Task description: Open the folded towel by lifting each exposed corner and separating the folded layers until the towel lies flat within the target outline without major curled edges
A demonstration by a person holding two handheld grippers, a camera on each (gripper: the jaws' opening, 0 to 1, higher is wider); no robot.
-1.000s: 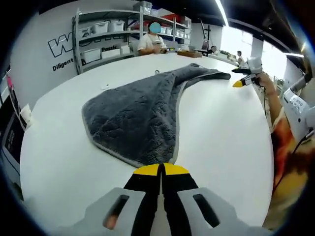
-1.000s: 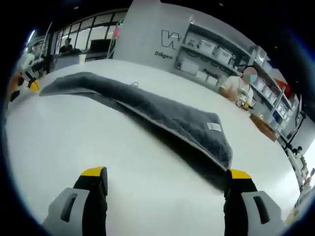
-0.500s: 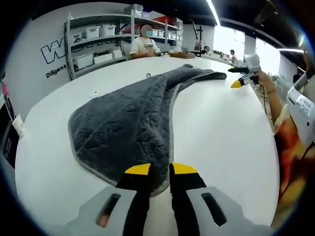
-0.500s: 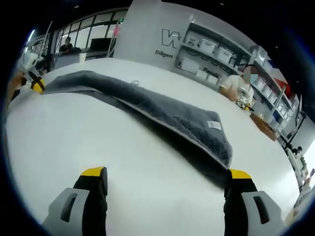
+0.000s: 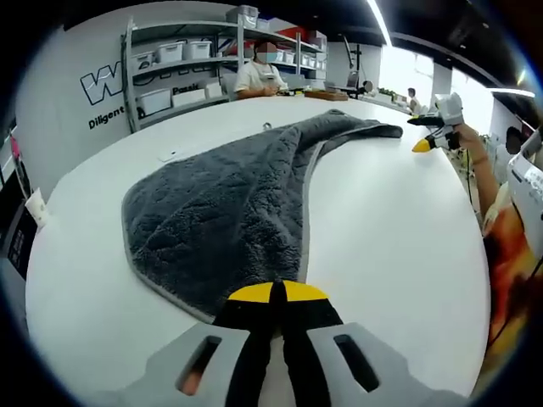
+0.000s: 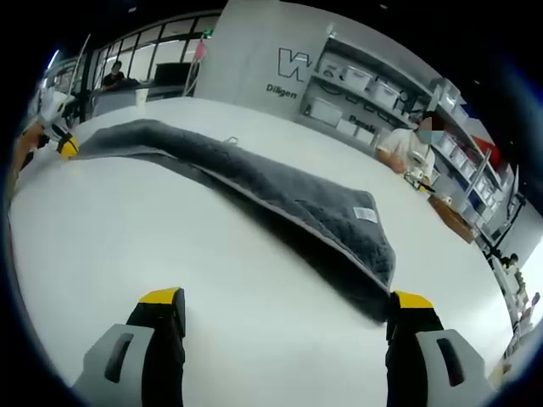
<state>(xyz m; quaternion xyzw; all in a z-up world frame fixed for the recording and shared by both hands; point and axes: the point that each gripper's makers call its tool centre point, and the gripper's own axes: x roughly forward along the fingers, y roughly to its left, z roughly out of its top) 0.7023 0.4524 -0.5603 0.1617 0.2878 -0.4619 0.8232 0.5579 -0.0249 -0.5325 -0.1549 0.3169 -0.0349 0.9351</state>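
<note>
Towel (image 5: 221, 203) lies half unfolded on table (image 5: 390, 229); left gripper (image 5: 273, 292) pinches its near corner, right gripper (image 6: 284, 298) spread wide

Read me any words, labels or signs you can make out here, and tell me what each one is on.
"W": start of a large outlined logo on the grey wall, rest hidden behind the shelving.
"Diligent": small black print on the same wall, beneath the logo.
Small white tag on the grey towel: too small to read.
Shelf bin labels: too blurred.
</note>
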